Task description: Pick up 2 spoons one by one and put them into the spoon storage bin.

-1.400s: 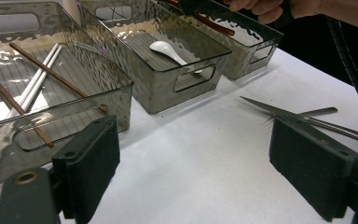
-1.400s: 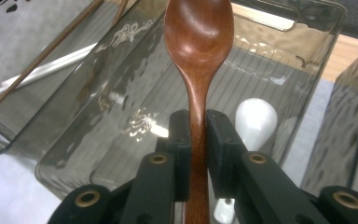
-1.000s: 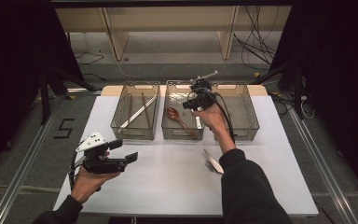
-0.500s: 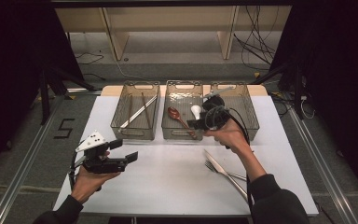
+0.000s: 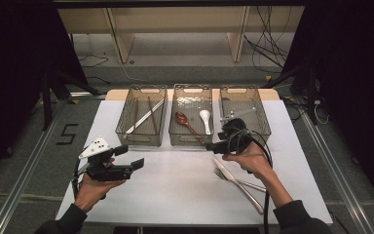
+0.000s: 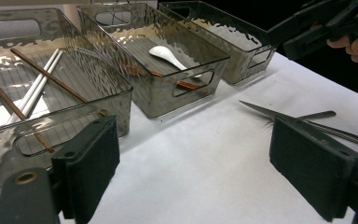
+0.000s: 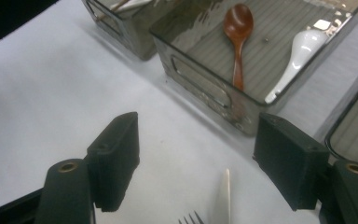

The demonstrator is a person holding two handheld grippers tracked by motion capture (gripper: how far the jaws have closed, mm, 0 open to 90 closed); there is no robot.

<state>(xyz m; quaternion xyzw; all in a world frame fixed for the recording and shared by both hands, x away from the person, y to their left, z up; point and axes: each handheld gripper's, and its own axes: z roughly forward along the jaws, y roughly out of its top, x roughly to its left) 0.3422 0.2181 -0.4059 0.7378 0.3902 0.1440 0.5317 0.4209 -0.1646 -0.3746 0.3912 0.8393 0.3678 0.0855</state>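
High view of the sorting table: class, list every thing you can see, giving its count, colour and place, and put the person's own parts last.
Table: one, white, under everything.
Bins: three, clear smoky plastic, side by side along the far edge.
Chopsticks: brown and white sticks in the left bin; exact count unclear.
Wooden spoon: one, reddish brown, in the middle bin.
Soup spoon: one, white, in the middle bin beside the wooden one.
Knife: one, silver, on the table before the right bin.
Fork: one, silver, crossing under the knife.
Left gripper: one, black with a grey plate, jaws open, held over the near left of the table.
Right gripper: one, black, jaws just opened with nothing between, above the knife tip.
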